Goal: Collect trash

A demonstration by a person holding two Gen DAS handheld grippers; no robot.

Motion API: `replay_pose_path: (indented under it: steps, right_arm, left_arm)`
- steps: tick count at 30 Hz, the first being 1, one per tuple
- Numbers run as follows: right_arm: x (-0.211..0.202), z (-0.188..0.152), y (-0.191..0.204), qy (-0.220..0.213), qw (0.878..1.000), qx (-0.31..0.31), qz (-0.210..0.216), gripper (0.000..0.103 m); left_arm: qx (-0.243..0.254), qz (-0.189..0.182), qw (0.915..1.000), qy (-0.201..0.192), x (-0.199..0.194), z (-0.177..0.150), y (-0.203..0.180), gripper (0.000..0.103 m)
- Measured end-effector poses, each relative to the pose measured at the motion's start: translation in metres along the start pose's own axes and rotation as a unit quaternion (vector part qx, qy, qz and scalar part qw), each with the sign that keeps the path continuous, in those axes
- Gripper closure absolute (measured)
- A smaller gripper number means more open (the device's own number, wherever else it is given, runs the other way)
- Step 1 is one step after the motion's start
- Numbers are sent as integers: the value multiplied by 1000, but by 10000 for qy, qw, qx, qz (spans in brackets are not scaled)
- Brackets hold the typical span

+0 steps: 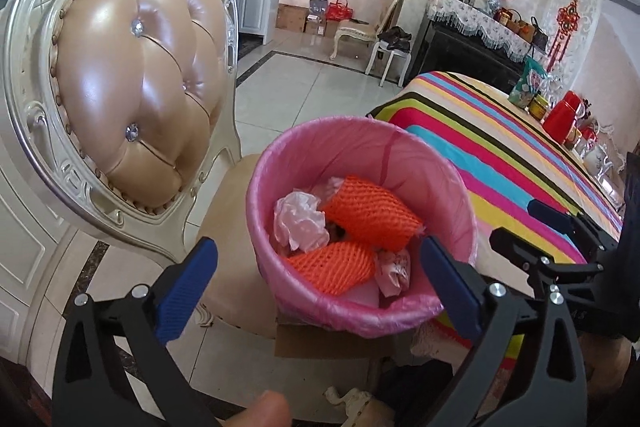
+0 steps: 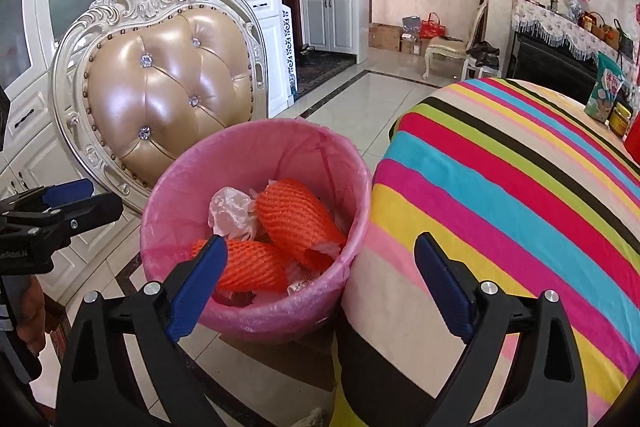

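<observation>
trash (image 1: 370, 217), two orange foam nets and crumpled wrappers, is lying inside the pink-lined bin (image 1: 316, 311) in the left wrist view; the left gripper (image 1: 318, 285) is hanging spread and empty over it, and its near finger could be snagging the liner. in the right wrist view the right gripper (image 2: 320, 277) is gaping empty between bin and striped tablecloth (image 2: 520, 195); the bin's base is staying hidden.

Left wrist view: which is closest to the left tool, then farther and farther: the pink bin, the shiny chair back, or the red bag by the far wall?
1. Pink bin, just ahead.
2. Chair back, behind, left.
3. Red bag, far wall.
</observation>
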State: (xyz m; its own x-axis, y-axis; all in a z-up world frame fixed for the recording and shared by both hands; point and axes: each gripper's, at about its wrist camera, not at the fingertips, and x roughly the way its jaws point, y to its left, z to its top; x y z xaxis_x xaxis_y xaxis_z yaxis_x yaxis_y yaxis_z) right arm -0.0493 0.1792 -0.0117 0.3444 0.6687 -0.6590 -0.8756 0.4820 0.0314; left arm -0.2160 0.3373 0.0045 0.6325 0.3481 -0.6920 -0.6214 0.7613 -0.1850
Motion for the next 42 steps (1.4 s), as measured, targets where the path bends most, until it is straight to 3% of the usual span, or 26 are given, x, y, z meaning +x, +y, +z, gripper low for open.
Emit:
replay_pose_path:
  steps: [42]
  right_arm:
    - [-4, 3, 0, 23, 10000, 27, 9, 14]
  left_arm:
    - [236, -86, 9997, -45, 4, 0, -11, 5]
